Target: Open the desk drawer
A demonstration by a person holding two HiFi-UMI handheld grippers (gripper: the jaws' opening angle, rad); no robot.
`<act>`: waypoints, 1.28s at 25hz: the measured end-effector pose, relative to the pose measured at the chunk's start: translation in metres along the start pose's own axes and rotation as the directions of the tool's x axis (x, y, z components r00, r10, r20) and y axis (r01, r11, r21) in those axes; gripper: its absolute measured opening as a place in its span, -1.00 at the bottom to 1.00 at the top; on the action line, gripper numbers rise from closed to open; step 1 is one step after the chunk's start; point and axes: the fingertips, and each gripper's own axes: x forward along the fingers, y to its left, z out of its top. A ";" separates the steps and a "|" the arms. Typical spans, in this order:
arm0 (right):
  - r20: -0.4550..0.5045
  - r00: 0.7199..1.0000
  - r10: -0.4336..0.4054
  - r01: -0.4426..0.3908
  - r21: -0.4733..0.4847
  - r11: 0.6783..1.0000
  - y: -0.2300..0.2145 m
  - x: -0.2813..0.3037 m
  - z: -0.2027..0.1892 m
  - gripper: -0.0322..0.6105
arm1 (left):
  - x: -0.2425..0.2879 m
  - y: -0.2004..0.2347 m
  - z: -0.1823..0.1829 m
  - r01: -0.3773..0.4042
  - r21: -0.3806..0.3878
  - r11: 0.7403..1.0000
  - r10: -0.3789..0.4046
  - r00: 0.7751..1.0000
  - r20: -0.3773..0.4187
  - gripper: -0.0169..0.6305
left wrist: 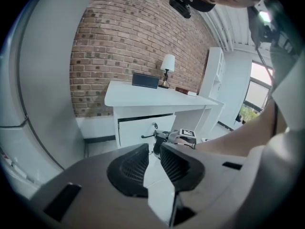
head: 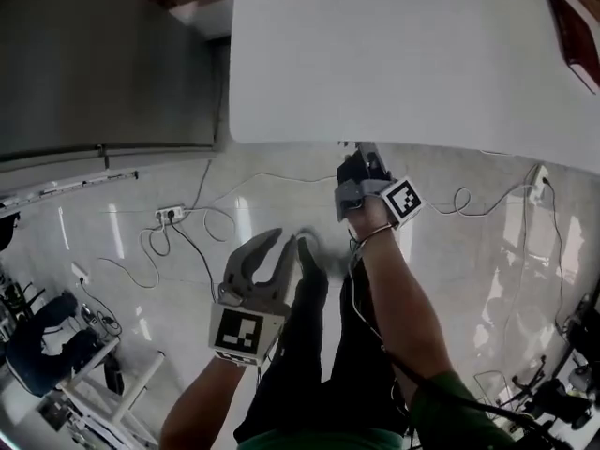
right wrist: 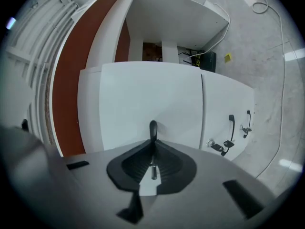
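The left claw hangs released and empty over the glossy pale floor, which is strewn with thin cables. The broad white counter hides its flat white drawer from the head view. Beneath the counter's front edge, the right claw is clenched on the drawer's slim black handle.

Count at the white desk: mostly ones, two grippers, three handles.

There were two grippers, the left gripper and the right gripper. One white surface carried one lamp and one dark box. The three dark handles were the drawer handle, a second handle and a third handle. There was one power strip.
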 end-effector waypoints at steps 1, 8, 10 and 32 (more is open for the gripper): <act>-0.003 1.000 0.000 0.000 -0.002 1.000 0.001 -0.001 -0.001 -0.84 | 0.000 0.000 -0.001 0.002 0.003 1.000 -0.002 1.000 0.004 -0.73; -0.010 1.000 -0.004 0.004 0.013 1.000 -0.003 -0.021 -0.013 -0.83 | 0.002 -0.006 -0.006 0.024 -0.007 1.000 -0.024 1.000 -0.014 -0.73; -0.020 1.000 -0.010 0.010 0.006 1.000 -0.005 -0.029 -0.015 -0.83 | 0.001 -0.008 -0.006 0.026 -0.010 1.000 -0.027 0.999 -0.019 -0.73; -0.056 0.998 -0.033 0.033 0.000 0.999 -0.015 -0.098 -0.033 -0.84 | -0.004 -0.031 -0.020 0.058 0.011 0.998 -0.058 0.998 0.015 -0.73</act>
